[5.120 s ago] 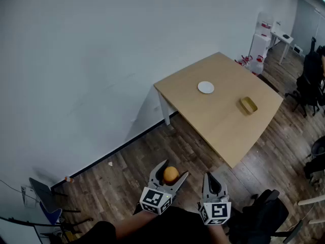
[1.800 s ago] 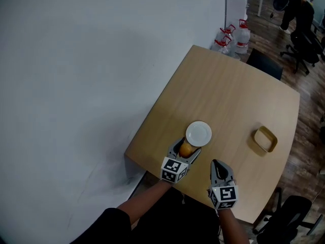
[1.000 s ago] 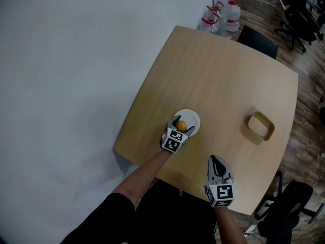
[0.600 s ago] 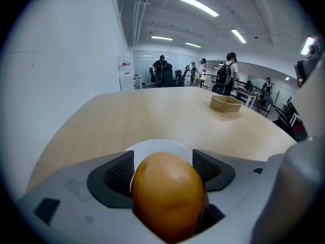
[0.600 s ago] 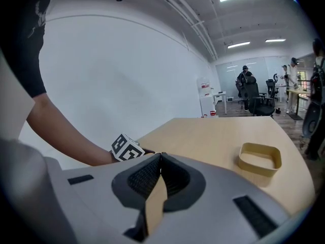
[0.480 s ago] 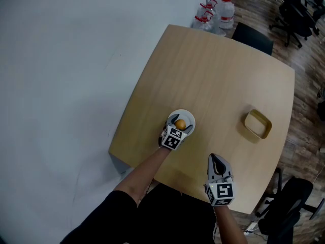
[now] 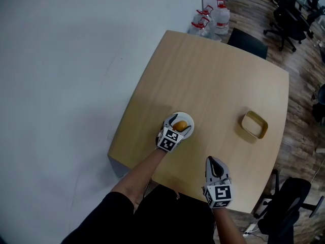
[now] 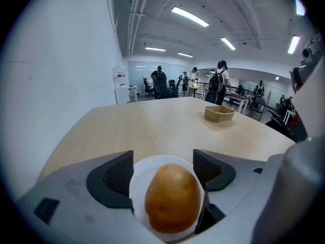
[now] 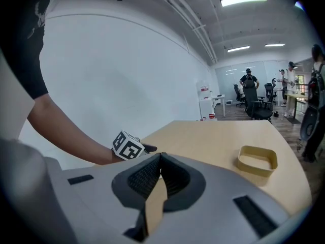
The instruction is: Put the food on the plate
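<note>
A brown potato (image 7: 180, 126) sits between the jaws of my left gripper (image 7: 181, 123), which is shut on it. The gripper holds it just over the small white plate (image 7: 188, 119) near the table's front left edge. In the left gripper view the potato (image 8: 172, 197) fills the gap deep between the jaws, with the plate (image 8: 147, 172) right under it. My right gripper (image 7: 212, 160) is shut and empty, above the table's near edge to the right. The right gripper view shows its jaws pressed together (image 9: 160, 159).
The light wooden table (image 7: 218, 80) also carries a shallow tan container (image 7: 254, 124) at the right, seen too as the container (image 9: 257, 160). Water bottles (image 7: 207, 17) and a black chair (image 7: 247, 42) stand beyond the far edge. A white wall runs along the left.
Five seconds ago I stood far from the table carrying the potato. Over the last second the left gripper has stayed over the plate with the potato; the right gripper has barely moved.
</note>
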